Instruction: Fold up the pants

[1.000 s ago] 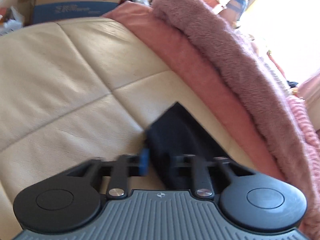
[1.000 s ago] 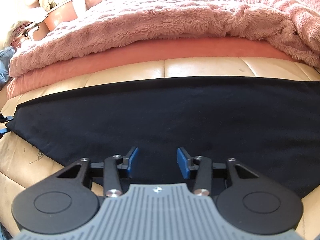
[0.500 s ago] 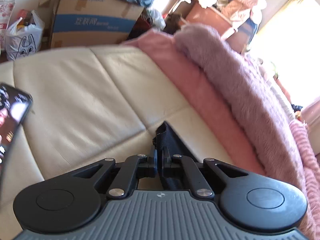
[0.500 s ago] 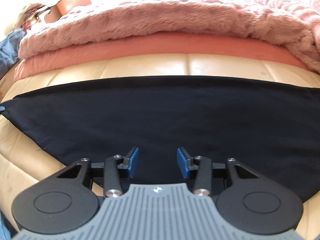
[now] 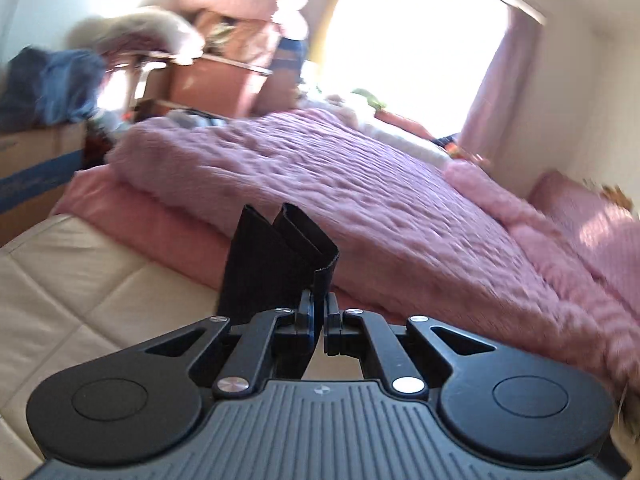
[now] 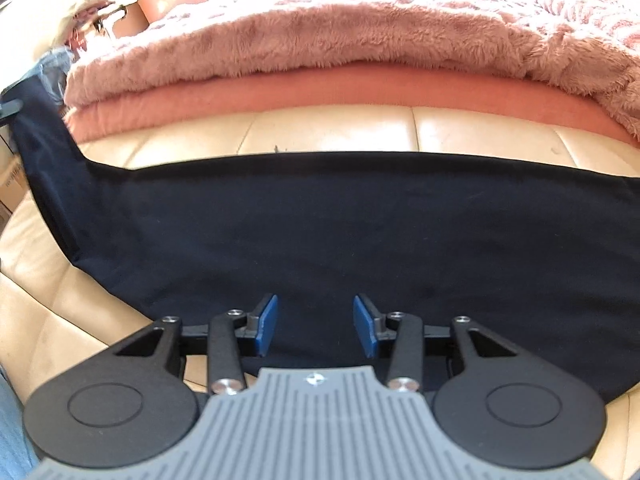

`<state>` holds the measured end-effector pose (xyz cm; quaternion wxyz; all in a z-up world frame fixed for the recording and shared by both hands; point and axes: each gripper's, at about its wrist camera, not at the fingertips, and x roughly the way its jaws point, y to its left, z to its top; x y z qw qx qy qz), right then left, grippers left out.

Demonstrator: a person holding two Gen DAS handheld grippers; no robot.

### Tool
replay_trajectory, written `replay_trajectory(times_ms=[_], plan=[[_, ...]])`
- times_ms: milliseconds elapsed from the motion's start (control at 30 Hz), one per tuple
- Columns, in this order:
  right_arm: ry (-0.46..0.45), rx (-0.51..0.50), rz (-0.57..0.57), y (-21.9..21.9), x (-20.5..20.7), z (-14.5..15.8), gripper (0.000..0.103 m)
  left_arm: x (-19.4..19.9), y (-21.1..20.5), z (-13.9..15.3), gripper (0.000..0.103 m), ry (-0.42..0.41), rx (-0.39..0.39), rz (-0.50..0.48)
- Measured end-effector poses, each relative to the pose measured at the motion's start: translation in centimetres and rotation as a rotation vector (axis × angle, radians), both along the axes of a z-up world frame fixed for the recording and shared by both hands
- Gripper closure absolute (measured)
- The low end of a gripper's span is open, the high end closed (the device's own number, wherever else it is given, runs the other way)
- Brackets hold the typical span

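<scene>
left tool [image 5: 319,322]: closed tight on a hem of the pants [image 5: 276,264]; pinched cloth stands up in folds above the tips, off the cushion.
right tool [image 6: 315,330]: jaws parted, blue pads [image 6: 267,326] apart, nothing between them; hangs over the near edge of the pants [image 6: 340,232], pointing steeply down. Can't tell if the tips touch the cloth.
pants: dark navy, spread flat across the sofa [image 6: 328,128] in a wide band, far edge straight. Left end pulled up off the seat into a raised strip at the frame's left edge, in the right view.
sofa: cream leather, seams showing; bare strip between the pants and the blanket.
blanket [image 6: 320,40]: fluffy pink, stacked on a smoother salmon layer [image 6: 320,88], lying along the back of the seat just behind the pants, not touching them.
background, left view: cardboard box [image 5: 36,160] with a blue band at left, blue clothes [image 5: 60,84] on top, bright window [image 5: 408,28] with a pink curtain [image 5: 504,76]. Blurred.
</scene>
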<state>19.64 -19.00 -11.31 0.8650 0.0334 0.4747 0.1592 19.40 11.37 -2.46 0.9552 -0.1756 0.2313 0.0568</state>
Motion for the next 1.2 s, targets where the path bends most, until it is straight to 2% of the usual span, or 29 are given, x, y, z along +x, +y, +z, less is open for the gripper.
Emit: replay_trajectory(times_ms=[100,233,333,433,500,600,733,800,900,967,1033,1100,1167,1200], plan=[[-0.007,0.017,-0.012,-0.9,-0.7,0.4,0.064,0.9,-5.6,-1.4,0.1,0.038,0.085,-0.105],[-0.008,0.041,-0.042,-2.4,-1.9,0.7,0.064,0.6,-12.0,-6.2,0.1,0.146,0.205,-0.258],[0.006,0.062,-0.071,-3.3,-2.1,0.4,0.064,-0.4,-15.1,-10.3,0.1,0.262,0.257,-0.359],[0.023,0.078,-0.083,-3.9,-2.7,-0.1,0.064,-1.3,-15.8,-12.8,0.099,0.348,0.254,-0.41],[0.031,0.088,-0.08,-3.8,-3.1,-0.4,0.064,-1.4,-15.0,-13.4,0.098,0.377,0.211,-0.421],[0.042,0.099,-0.072,-3.6,-3.3,-0.8,0.064,-0.7,-12.9,-13.4,0.09,0.414,0.071,-0.443],[0.047,0.125,-0.065,-3.0,-3.1,-0.7,0.064,0.0,-10.4,-13.2,0.068,0.447,-0.139,-0.488],[0.048,0.145,-0.058,-3.0,-3.0,-0.8,0.064,0.0,-9.1,-12.9,0.067,0.45,-0.223,-0.5],[0.047,0.172,-0.045,-2.3,-2.8,-0.6,0.064,-0.5,-7.9,-11.7,0.064,0.407,-0.263,-0.506],[0.049,0.199,-0.04,-1.8,-2.5,-0.5,0.064,-0.8,-7.8,-10.9,0.064,0.379,-0.225,-0.481],[0.049,0.228,-0.036,-1.3,-2.3,-0.5,0.064,-0.8,-7.7,-10.5,0.064,0.377,-0.133,-0.474],[0.05,0.247,-0.025,-0.6,-1.8,-0.6,0.067,-0.9,-8.2,-10.3,0.064,0.385,-0.027,-0.52],[0.048,0.25,-0.006,0.4,-1.3,-0.8,0.084,-1.0,-9.6,-10.3,0.062,0.371,0.094,-0.585],[0.05,0.253,0.005,0.8,-0.9,-1.0,0.086,-1.1,-10.2,-10.3,0.06,0.362,0.149,-0.618]])
